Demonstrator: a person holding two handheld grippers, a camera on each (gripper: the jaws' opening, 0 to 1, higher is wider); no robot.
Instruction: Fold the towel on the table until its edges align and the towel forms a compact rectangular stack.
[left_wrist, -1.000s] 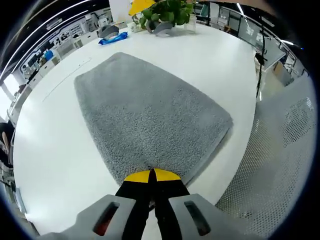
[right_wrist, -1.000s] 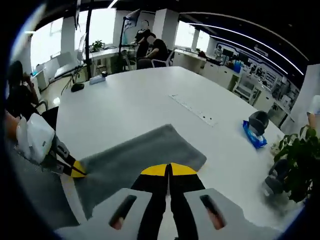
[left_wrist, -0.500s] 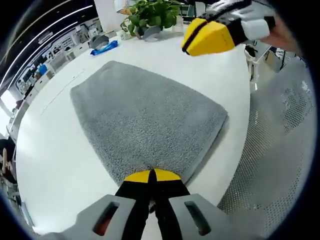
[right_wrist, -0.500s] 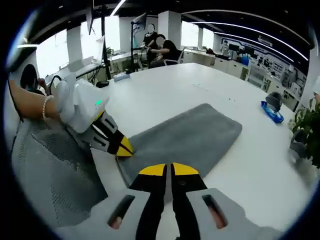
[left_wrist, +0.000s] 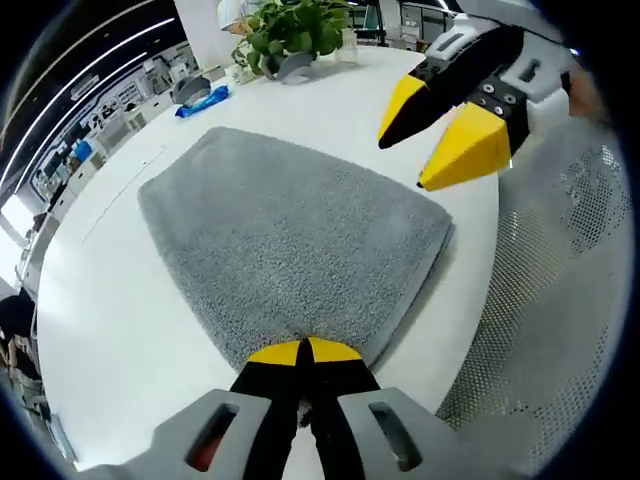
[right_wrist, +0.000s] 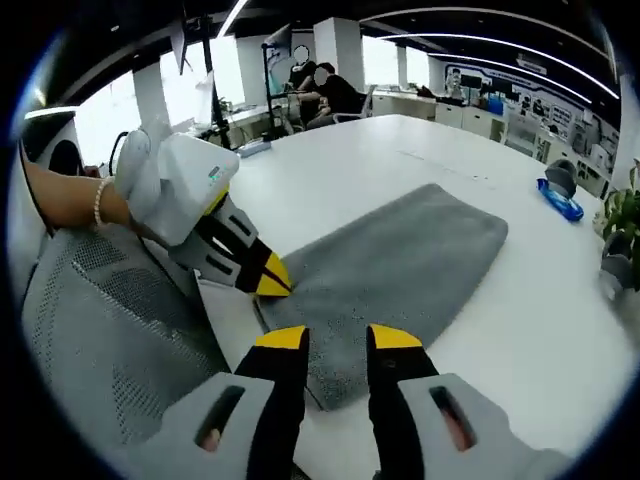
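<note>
A grey towel (left_wrist: 290, 230) lies folded flat on the white table (left_wrist: 110, 320), with a blunt corner toward me. My left gripper (left_wrist: 305, 348) is shut on that near corner of the towel. In the right gripper view the same gripper (right_wrist: 270, 286) comes in from the left, its yellow tips pinching the towel's (right_wrist: 400, 260) edge. My right gripper (right_wrist: 338, 340) is open and hovers over the towel's near end, nothing between its fingers. From the upper right of the left gripper view it (left_wrist: 405, 163) hangs above the towel's right corner.
A grey mesh chair (right_wrist: 110, 340) stands against the table's near edge. A potted plant (left_wrist: 290, 25) and a blue packet (left_wrist: 200, 100) sit at the far end of the table. People sit at desks (right_wrist: 320, 90) in the background. A hand (right_wrist: 75, 200) holds the left gripper.
My right gripper has opened its jaws and come down nearer the towel's near end. The left gripper keeps its hold on the corner; the towel has not moved.
</note>
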